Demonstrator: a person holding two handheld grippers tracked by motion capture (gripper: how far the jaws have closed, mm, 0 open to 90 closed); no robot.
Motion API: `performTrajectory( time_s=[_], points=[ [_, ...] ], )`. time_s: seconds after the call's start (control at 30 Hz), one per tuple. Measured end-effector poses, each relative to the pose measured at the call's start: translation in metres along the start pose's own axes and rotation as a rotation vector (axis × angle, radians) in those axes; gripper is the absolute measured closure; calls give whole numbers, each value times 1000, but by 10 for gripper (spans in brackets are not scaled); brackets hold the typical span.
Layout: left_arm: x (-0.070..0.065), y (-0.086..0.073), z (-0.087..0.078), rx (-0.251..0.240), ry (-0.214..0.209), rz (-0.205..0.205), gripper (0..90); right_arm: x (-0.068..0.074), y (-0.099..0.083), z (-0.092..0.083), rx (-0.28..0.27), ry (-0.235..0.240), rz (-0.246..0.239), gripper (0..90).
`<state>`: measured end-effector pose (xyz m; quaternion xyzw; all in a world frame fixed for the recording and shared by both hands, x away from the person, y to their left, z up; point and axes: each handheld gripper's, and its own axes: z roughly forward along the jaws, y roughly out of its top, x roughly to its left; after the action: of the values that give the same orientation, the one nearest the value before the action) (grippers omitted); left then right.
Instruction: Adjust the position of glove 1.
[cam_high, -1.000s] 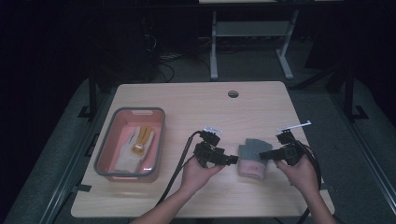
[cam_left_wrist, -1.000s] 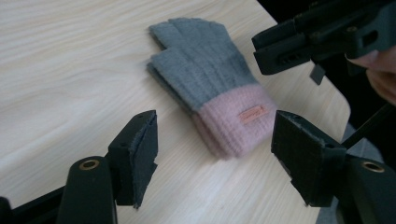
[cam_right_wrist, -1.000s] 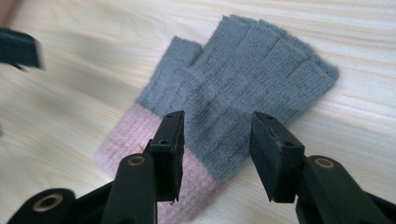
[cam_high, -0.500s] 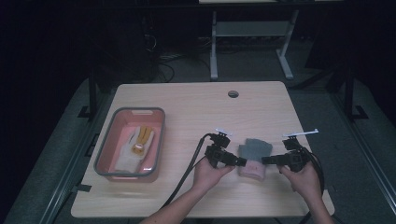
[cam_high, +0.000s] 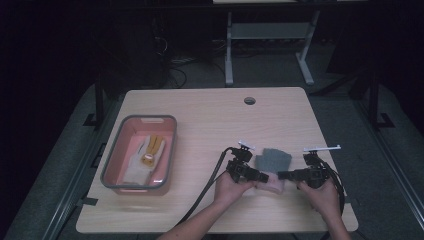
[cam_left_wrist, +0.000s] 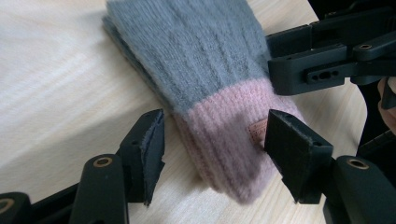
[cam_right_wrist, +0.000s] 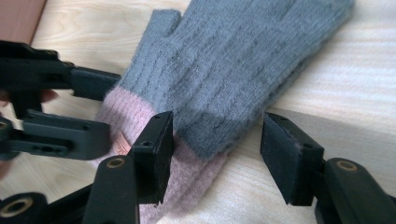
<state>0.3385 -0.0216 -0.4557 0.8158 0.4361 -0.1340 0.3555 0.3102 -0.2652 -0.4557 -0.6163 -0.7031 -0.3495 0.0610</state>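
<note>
The glove (cam_high: 272, 167) points away from the person; both the left gripper (cam_high: 260, 176) and the right gripper (cam_high: 282, 175) flank its pink cuff (cam_left_wrist: 229, 140), jaws open, apparently not pinching.

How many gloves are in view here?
2: a grey-and-pink knit glove on the table between the hand-held grippers, and a tan glove in the pink bin. More may lie stacked beneath either.

Tag text on my mitten (cam_left_wrist: 219, 93) cuff is too blurred to read, its fingertip end runs off the left gripper view's top edge, and the pale and yellow items in the tray (cam_high: 111, 165) are too small to identify.
</note>
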Motion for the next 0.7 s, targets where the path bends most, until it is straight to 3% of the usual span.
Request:
performTrajectory(
  time_s=[0.13,0.4,0.57,0.7],
  points=[
    [0,0,5,-3,-9,-22,410,-5,-4,4,-15,40,34,471],
    [2,1,7,2,-22,-18,458,-6,-8,8,-43,86,78,567],
    [4,1,9,-9,-40,-47,506,-12,-11,11,-50,153,137,635],
    [7,1,8,-17,-62,-58,552,-13,-11,11,-58,170,142,684]
  ],
)
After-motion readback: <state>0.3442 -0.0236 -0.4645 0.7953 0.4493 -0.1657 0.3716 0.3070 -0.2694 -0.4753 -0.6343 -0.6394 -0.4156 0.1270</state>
